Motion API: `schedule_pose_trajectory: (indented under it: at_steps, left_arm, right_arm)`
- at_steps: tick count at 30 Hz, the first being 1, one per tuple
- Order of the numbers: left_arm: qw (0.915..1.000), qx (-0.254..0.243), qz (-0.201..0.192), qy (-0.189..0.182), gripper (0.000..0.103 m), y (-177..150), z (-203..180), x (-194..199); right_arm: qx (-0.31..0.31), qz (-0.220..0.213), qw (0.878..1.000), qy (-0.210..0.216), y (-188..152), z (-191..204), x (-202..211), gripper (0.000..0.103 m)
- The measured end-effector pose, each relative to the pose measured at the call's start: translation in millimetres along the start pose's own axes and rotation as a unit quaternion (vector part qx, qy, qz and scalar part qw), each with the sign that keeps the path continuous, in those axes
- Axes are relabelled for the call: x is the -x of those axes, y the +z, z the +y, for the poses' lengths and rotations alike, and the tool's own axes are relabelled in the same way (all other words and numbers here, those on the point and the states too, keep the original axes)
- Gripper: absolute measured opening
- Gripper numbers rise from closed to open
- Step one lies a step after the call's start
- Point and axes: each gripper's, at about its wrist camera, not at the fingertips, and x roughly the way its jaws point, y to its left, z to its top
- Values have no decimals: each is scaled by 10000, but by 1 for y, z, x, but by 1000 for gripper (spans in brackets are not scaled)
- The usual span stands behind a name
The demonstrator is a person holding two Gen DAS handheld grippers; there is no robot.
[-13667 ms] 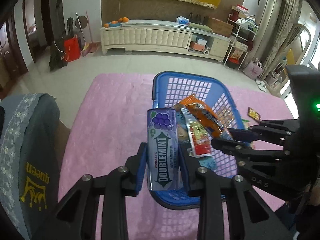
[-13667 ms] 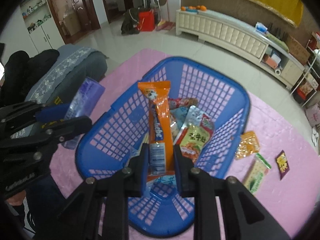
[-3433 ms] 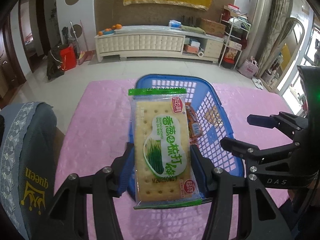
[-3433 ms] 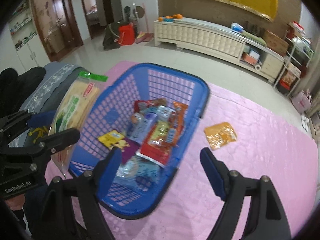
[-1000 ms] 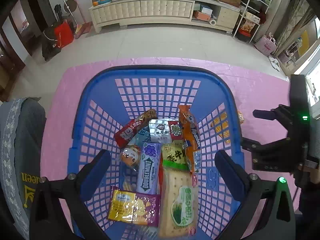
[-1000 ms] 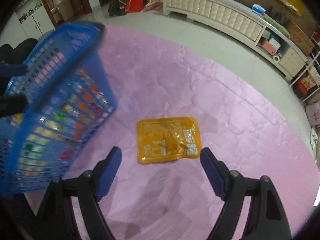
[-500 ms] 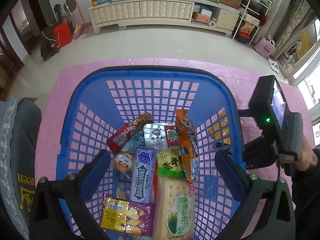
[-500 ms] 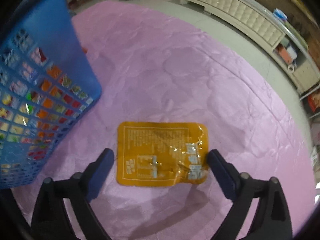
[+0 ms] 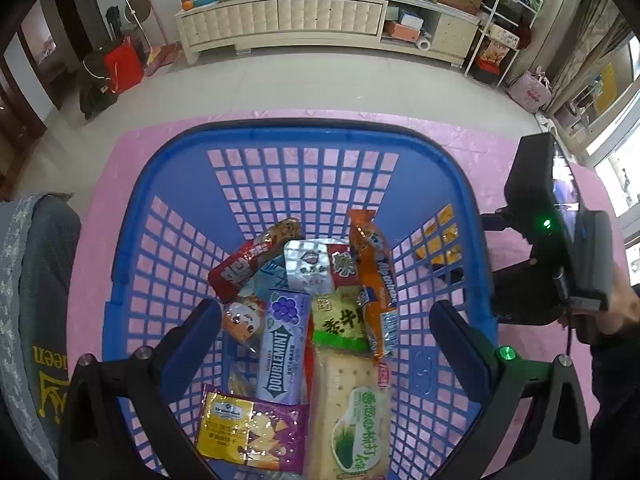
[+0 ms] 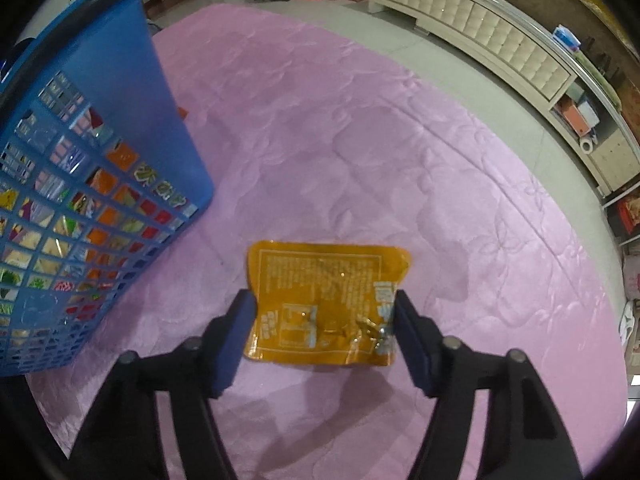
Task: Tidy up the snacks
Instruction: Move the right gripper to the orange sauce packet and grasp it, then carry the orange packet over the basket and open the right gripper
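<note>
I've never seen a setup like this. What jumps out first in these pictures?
A bright blue basket heaped with snack packets, a purple Doublemint pack in the middle, fills the left wrist view on a pink cloth. In the right wrist view, one orange packet lies alone on that cloth beside the basket, framed by the right gripper with its jaws open around it.

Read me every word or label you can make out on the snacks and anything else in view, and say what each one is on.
"DOUBLEMINT", with "WRIGLEY'S" small beside it: purple gum pack in the blue basket.
"queen", partly cut off: grey fabric at left.
Chinese characters, not transcribed: green-and-white cracker pack, green packet, silver packet.
Too blurred to read: orange stick wrapper, yellow-and-purple pouch, orange pouch on the pink cloth.
</note>
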Motion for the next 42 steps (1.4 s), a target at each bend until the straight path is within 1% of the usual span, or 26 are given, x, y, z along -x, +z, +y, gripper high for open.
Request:
schedule_pose_trajectory:
  at_steps: [1, 2, 3, 5, 8, 13, 14, 15, 17, 18, 19, 21, 23, 26, 29, 34, 40, 42]
  left_arm:
    - [10000, -2, 0, -9, 103, -1, 0, 0]
    - [10000, -3, 2, -33, 103, -1, 1, 0]
    - [10000, -4, 0, -46, 103, -2, 2, 1]
    - [10000, -1, -21, -57, 103, -2, 2, 3]
    - [9999, -1, -67, -81, 103, -3, 3, 7]
    - [9998, -35, -162, -129, 103, -11, 6, 17]
    - [9997, -43, -182, -125, 103, -12, 7, 19]
    - [9997, -48, -207, -126, 103, -13, 10, 20]
    - [9995, -49, -259, -148, 103, -15, 11, 26]
    - [9994, -47, -291, -181, 103, -16, 12, 31]
    - [9992, -53, -330, -213, 103, -18, 13, 36]
    - [9988, -93, -412, -230, 103, -21, 15, 45]
    - [9984, -131, -493, -236, 103, -26, 16, 57]
    - [9978, -143, -591, -278, 103, -37, 19, 73]
    - [9971, -165, -637, -381, 103, -47, 27, 90]
    - [9960, -194, -809, -330, 103, -65, 38, 114]
    - [9944, -222, -999, -281, 103, -79, 53, 136]
    - [9941, -159, -1028, -308, 103, -84, 60, 140]
  right_arm:
    - [5, -8, 10000, -12, -1, 1, 1, 60]
    - [-29, -156, 9997, -178, -1, 0, 5, 30]
    - [-233, -92, 9997, 29, -1, -5, 5, 29]
    - [-264, -115, 9995, 121, -1, -9, 6, 29]
    - [-204, -101, 9997, 24, -3, -7, 6, 28]
    - [-261, -353, 9990, -76, -12, 7, 14, 23]
    - [-241, -439, 9986, -179, -15, 11, 17, 21]
    - [-257, -419, 9987, -162, -18, 14, 19, 20]
    - [-315, -513, 9980, -171, -23, 19, 28, 19]
    - [-381, -512, 9979, -83, -25, 20, 33, 19]
    - [-404, -588, 9973, -156, -26, 22, 40, 19]
    - [-431, -610, 9971, -146, -28, 24, 54, 18]
    - [-464, -687, 9963, -227, -29, 29, 71, 18]
    - [-518, -892, 9942, -300, -32, 33, 97, 18]
    - [-444, -1104, 9919, -445, -32, 48, 123, 18]
    - [-323, -1369, 9882, -604, -30, 71, 159, 18]
    - [-213, -1586, 9852, -610, -25, 102, 185, 19]
    - [-161, -1642, 9844, -619, -24, 119, 192, 19]
